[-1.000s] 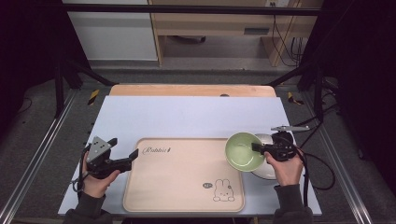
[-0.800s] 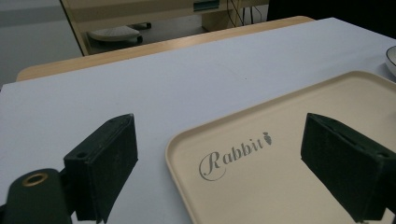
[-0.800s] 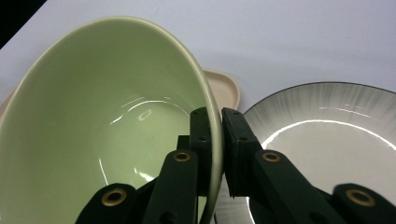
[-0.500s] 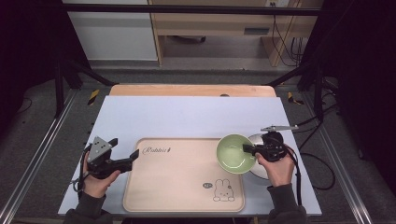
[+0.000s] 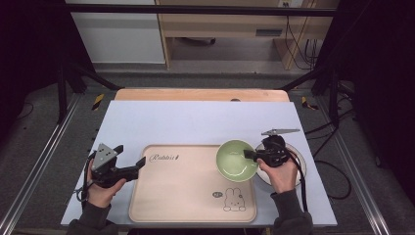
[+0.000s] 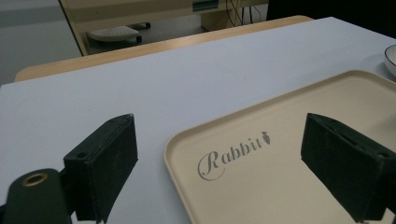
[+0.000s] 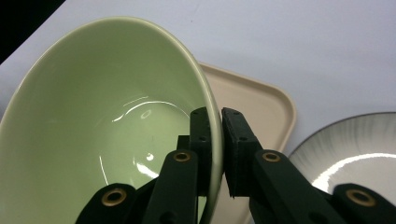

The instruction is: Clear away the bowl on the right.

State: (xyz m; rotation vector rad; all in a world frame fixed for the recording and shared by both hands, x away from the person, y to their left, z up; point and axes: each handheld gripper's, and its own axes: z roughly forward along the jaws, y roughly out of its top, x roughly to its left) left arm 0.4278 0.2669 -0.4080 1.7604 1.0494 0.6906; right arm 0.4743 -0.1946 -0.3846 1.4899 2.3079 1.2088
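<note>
Gripping the rim of a pale green bowl (image 5: 237, 160), the right gripper (image 5: 249, 154) has its two black jaws clamped tight on the bowl's wall, one jaw inside and one outside, as the right gripper view (image 7: 215, 135) makes plain. The bowl (image 7: 107, 126) is round, smooth and glossy, with bright highlights on its inner floor; it looks like glazed ceramic. In the high view it sits over the right edge of a beige tray (image 5: 186, 196), its mouth opening upward; being circular, it has no long axis. The tray (image 6: 289, 177) is a matt rounded rectangle with a raised lip, printed with the word "Rabbit" in script and, near its right front corner, a small rabbit drawing; its long side runs left to right across the table. Just right of the tray lies a white plate (image 5: 299, 166) with a dark rim and fine grey streaks, partly beneath the right hand (image 5: 281, 174). The left gripper (image 5: 141, 165) rests at the tray's left edge with its jaws spread wide and nothing between them, the left hand (image 5: 100, 188) holding it low. A pale lilac-white sheet (image 5: 195, 122) covers the wooden table (image 5: 195, 94). Beyond stand a grey floor, dark frame rails and light wooden furniture (image 5: 220, 24) with trailing cables.
</note>
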